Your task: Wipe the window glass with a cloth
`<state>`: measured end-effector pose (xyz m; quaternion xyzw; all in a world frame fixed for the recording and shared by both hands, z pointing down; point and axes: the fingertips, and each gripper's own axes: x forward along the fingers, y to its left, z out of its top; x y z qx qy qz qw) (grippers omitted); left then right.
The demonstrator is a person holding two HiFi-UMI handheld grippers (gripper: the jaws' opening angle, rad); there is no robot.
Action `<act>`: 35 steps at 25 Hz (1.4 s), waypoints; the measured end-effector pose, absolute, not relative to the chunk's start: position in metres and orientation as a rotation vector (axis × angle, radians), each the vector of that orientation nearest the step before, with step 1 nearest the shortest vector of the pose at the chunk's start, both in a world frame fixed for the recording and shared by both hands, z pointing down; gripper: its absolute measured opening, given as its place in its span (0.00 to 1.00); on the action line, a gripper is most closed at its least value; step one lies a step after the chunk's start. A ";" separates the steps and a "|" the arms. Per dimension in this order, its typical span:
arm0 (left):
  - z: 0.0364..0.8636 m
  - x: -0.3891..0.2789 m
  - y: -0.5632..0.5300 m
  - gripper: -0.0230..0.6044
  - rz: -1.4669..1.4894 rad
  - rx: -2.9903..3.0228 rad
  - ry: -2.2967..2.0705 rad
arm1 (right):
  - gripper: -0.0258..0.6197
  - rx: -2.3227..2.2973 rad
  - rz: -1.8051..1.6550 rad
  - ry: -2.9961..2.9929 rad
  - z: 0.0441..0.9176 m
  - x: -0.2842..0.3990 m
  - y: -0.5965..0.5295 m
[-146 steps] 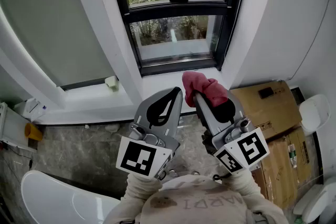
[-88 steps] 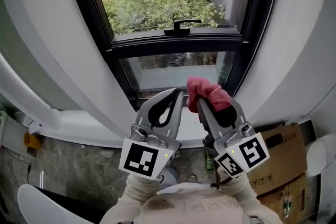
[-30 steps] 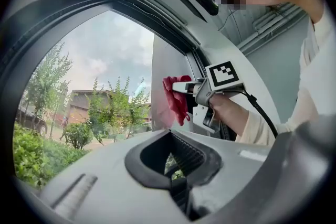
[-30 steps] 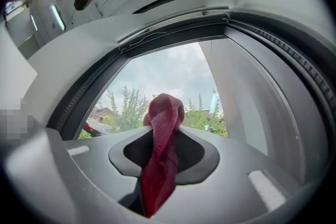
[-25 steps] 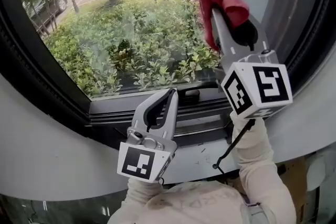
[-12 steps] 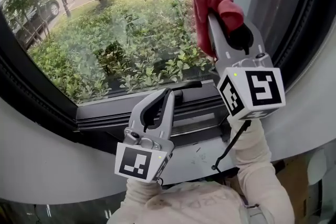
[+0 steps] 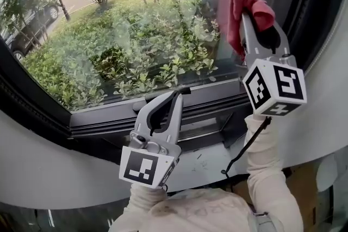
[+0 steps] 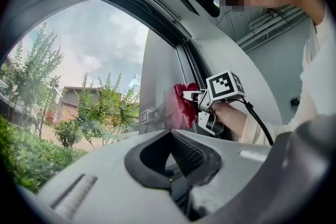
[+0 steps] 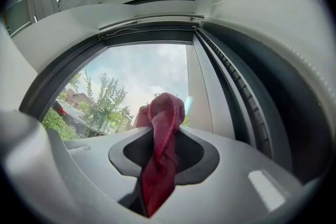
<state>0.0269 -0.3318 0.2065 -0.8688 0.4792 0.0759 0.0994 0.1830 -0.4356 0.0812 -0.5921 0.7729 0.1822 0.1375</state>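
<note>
Pinching a red cloth (image 9: pixel 167 113) in the right gripper (image 9: pixel 164 131), jaws drawn in tight on the bunched fabric. Showing, in the right gripper view, a rounded wad beyond the tips and a twisted tail running down through the oval gap between the jaws. Held high at the right edge of the window glass (image 7: pixel 125 35), close beside the black window frame (image 7: pixel 312 8). Meeting the pane with the wad, to judge by the reddish reflection joined to it in the left gripper view; cannot tell how firmly.

Holding nothing in the left gripper (image 7: pixel 177 96): jaws brought together at the tips, with only bare ribbed pads (image 8: pixel 191 153) around the oval opening. Hanging lower, in front of the bottom rail of the frame, apart from both glass and cloth, pointing up toward the pane.

Hiding most of the window handle (image 7: pixel 186 90) behind the left tips, with just a dark stub to see. Covering the cloth's lower part with the right jaws in the head view. Cutting off a parked car (image 7: pixel 24 16) at the left edge, beyond the shrubs (image 7: pixel 141 62) outside. Too hazy across the pane to tell smears from reflections. Cropping the right sleeve (image 7: pixel 265 171) at the bottom edge of the head view, just below the marker cube (image 7: pixel 274 87).
</note>
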 end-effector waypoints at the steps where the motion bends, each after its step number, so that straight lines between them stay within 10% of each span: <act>1: 0.206 0.028 -0.332 0.04 0.227 -2.569 1.416 | 0.24 -1.712 0.531 2.233 0.081 0.183 -0.435; 17: 0.220 0.026 -0.324 0.04 0.198 -2.581 1.416 | 0.23 -1.710 0.465 2.260 0.137 0.166 -0.429; 35: 0.220 -0.085 -0.300 0.04 0.220 -2.544 1.510 | 0.23 -1.550 0.478 2.348 0.131 -0.002 -0.393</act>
